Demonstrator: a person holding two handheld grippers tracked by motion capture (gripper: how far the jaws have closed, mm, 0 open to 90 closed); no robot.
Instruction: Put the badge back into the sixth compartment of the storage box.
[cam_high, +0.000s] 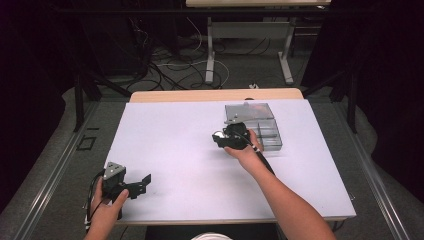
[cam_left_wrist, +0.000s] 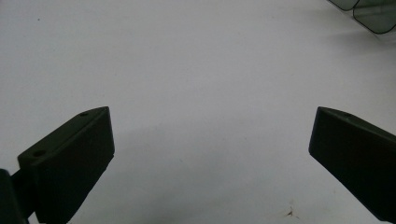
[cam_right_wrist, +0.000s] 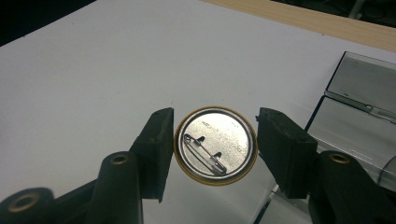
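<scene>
Gripping the round gold-rimmed metal pin badge (cam_right_wrist: 215, 145) edge-on in our right tool (cam_right_wrist: 215, 144), beside the clear plastic compartment box (cam_high: 260, 131), we keep it level; left tool (cam_high: 134, 185) rests open on the white worktop (cam_high: 190, 165).

Pin badge (cam_right_wrist: 215, 145) between right gripper (cam_right_wrist: 215, 140) jaws, beside open box (cam_high: 257, 125) (far right of table (cam_high: 175, 150)).

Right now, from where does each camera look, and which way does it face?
High view: above the person's side, facing forward and down on the white table; both forearms, left tool, right tool.
Left gripper view: on the left tool, along open jaws at bare table.
Right gripper view: on the right tool, holding a round silver pin-back badge.
All share the clear plastic compartment box.
</scene>
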